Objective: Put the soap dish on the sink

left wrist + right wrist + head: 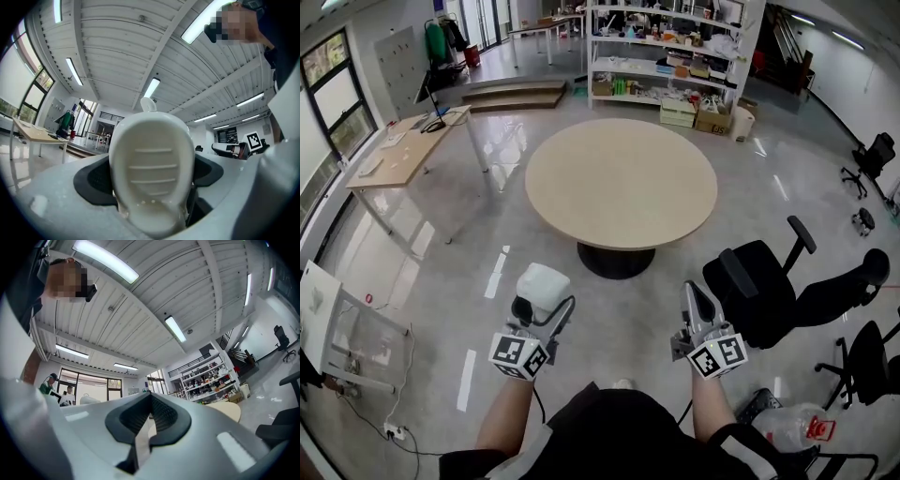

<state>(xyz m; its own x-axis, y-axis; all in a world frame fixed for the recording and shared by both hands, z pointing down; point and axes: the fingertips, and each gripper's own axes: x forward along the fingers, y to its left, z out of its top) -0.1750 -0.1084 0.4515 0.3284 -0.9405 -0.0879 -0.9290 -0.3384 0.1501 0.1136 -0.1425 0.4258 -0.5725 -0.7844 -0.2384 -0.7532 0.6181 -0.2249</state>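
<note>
A white oval soap dish (542, 284) with ribs inside stands upright between the jaws of my left gripper (536, 309), low in the head view and left of centre. In the left gripper view the soap dish (152, 168) fills the middle and hides most of the black pads; the left gripper (152, 190) is shut on it and points up at the ceiling. My right gripper (694, 298) is held level with it on the right. Seen in its own view, the right gripper (149, 420) has its jaws together with nothing between them. No sink shows in any view.
A round beige table (621, 183) stands straight ahead on a glossy grey floor. Black office chairs (764, 286) are at the right, close to my right gripper. At the left are a long desk (403, 150) and a white rack (342, 328); shelves (666, 56) line the back.
</note>
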